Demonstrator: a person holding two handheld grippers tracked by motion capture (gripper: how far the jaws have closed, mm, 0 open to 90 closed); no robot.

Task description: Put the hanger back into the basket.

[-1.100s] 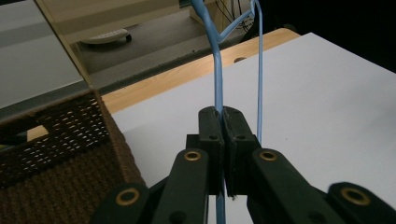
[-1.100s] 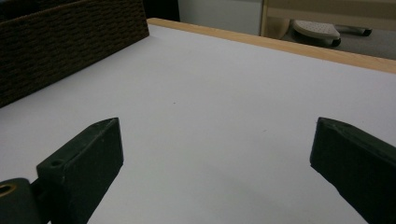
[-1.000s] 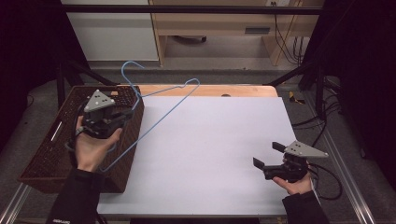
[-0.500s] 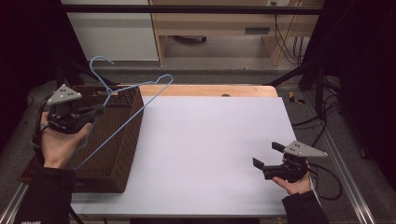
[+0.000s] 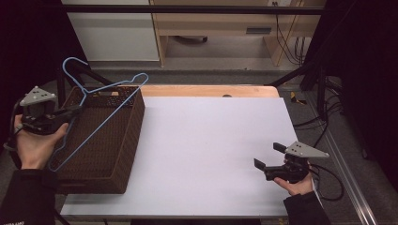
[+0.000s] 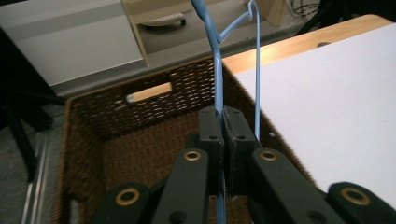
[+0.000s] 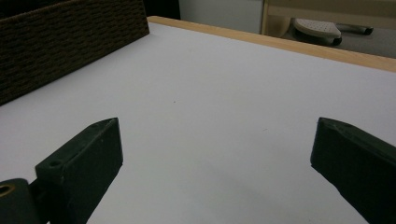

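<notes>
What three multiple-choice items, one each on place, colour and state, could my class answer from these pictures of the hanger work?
1. Where is the wicker basket?
A. at the table's left end
B. at its middle
C. at its right end

2. What colour is the wire hanger?
A. red
B. light blue
C. white

3. How does the left hand-held gripper stand?
A. wide open
B. shut on nothing
C. shut on the hanger

Answers:
1 A, the high view shows the basket at the left end of the table.
2 B, its wire is light blue in both views.
3 C, the left gripper view shows the wire clamped between the pads.
</notes>
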